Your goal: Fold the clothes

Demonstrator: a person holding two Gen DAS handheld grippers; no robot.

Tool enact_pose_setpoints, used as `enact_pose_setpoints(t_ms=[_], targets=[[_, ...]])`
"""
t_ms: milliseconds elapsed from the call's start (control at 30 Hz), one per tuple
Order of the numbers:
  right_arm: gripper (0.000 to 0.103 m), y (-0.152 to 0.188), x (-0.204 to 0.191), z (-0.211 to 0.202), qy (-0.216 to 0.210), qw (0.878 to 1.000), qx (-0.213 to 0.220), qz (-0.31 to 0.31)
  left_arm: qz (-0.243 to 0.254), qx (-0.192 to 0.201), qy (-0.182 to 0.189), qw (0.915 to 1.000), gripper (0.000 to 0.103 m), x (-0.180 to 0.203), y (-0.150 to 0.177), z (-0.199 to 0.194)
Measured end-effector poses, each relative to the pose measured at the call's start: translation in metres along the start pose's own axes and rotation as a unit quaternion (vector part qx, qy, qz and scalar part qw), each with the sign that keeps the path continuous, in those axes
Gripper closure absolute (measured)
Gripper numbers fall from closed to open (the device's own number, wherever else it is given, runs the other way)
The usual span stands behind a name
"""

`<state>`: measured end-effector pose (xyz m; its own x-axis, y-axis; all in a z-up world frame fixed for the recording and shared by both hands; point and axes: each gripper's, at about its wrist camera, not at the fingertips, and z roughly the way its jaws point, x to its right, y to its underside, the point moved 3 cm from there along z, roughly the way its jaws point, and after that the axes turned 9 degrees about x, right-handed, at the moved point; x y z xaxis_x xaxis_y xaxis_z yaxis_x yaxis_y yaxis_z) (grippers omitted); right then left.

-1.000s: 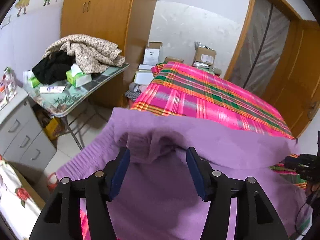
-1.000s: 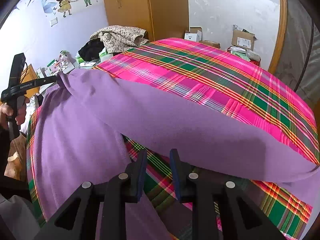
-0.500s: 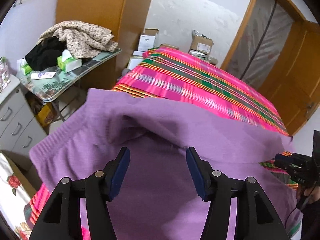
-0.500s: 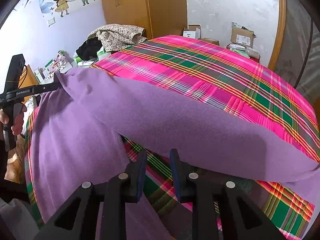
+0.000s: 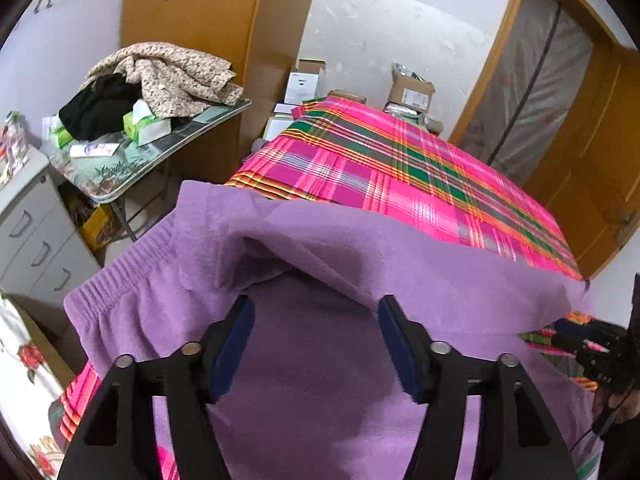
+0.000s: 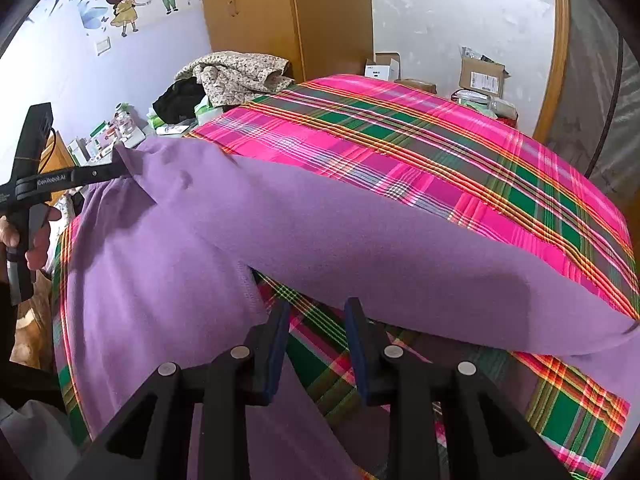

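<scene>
Spreading across everything beyond both sets of jaws, a bed (image 6: 460, 160) in pink, green and orange plaid is carrying the purple garment (image 6: 360, 240). The garment, soft purple trousers with a ribbed waistband, is lying on the near part of the bed, one leg folded over so that it is running as a long band just ahead of the right gripper's jaws, from the left gripper's tips across to the far right. A strip of bare plaid is showing between that band and the lower layer, directly in front of the right jaws.

A wooden wardrobe (image 5: 192, 28) is standing far beyond the left jaws, up and to their left. Below it, a tabletop (image 5: 132, 160) is holding a heap of floral and black clothes (image 5: 160, 76) with tissue packs beside it. Grey drawers (image 5: 32, 232) are sitting further left.

The left gripper (image 5: 316, 336) is hanging over the waistband end, its jaws standing wide apart and opening further; the raised fold of purple cloth is lying just ahead of and beneath them, and the pads are pressing on nothing. In the right wrist view the left gripper's tips are sitting at the corner of the fold, whether touching it I cannot tell.

The right gripper (image 6: 316, 340) is hovering with its jaws partly apart and opening, only bare plaid and the garment's edge showing below the gap.
</scene>
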<state>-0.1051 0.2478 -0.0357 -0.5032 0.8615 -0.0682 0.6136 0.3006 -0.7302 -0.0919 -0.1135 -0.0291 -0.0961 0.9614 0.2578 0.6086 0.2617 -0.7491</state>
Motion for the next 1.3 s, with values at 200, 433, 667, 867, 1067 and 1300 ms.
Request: enact_pose_setpoints(t_ms=[200, 433, 667, 867, 1067, 1300], targets=[[0.074, -0.001, -0.004, 0.005, -0.001, 1.000, -0.002, -0.007, -0.023, -0.010, 0.017, 0.9996, 0.030, -0.004, -0.001, 0.003], [0.074, -0.002, -0.012, 0.014, -0.005, 0.999, -0.011, -0.035, -0.040, -0.029, 0.026, 0.9985, 0.029, -0.003, 0.000, 0.016], [0.074, 0.000, -0.015, 0.020, -0.010, 0.999, -0.016, -0.048, -0.090, -0.021, 0.043, 0.9948, 0.028, -0.015, -0.009, 0.016], [0.074, 0.001, -0.015, 0.024, -0.010, 0.999, -0.020, -0.047, -0.140, -0.037, 0.050, 0.9882, 0.028, -0.028, -0.015, 0.034], [0.074, 0.001, -0.015, 0.030, -0.004, 0.998, -0.027, -0.057, -0.149, -0.047, 0.059, 0.9860, 0.028, -0.027, -0.019, 0.044], [0.074, 0.000, -0.017, 0.036, 0.006, 0.996, -0.031, -0.082, -0.147, -0.065, 0.060, 0.9852, 0.038, -0.027, -0.017, 0.050]])
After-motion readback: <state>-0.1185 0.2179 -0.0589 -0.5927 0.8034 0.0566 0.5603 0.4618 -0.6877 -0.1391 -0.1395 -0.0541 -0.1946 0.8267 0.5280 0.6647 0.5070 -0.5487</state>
